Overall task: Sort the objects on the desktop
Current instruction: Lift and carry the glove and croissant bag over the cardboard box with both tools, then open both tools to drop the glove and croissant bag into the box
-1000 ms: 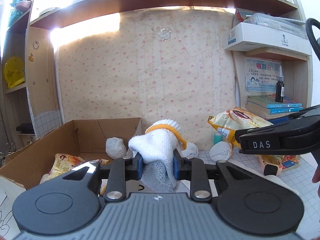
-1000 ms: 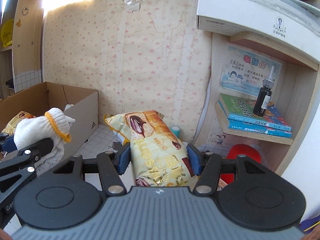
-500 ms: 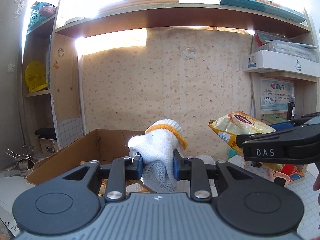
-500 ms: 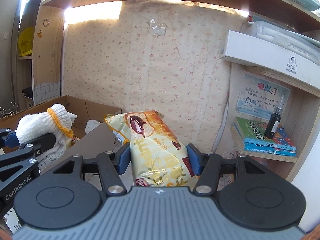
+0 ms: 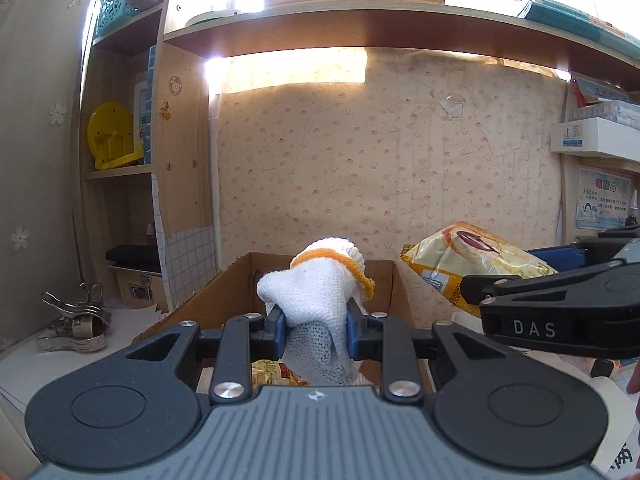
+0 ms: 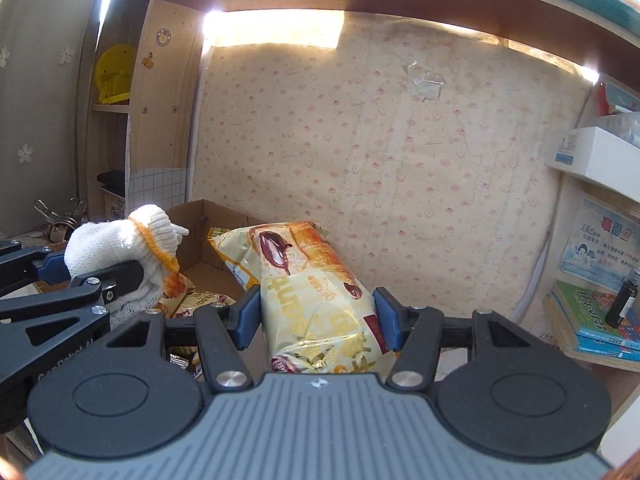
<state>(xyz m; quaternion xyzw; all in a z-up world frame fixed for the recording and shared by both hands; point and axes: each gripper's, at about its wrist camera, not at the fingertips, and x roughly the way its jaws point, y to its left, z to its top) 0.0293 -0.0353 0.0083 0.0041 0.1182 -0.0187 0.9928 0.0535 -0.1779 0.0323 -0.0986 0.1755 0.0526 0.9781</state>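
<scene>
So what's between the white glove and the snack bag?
In the right wrist view, the open cardboard box shows between the white glove and the snack bag.

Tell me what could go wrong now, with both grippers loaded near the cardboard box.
1. The left gripper pinches only a fold of the white glove; the loose knit could slip out short of the cardboard box.
2. The snack bag in the right gripper is slick and long, so it might slide or tilt.
3. The grippers sit close together and could bump.
</scene>
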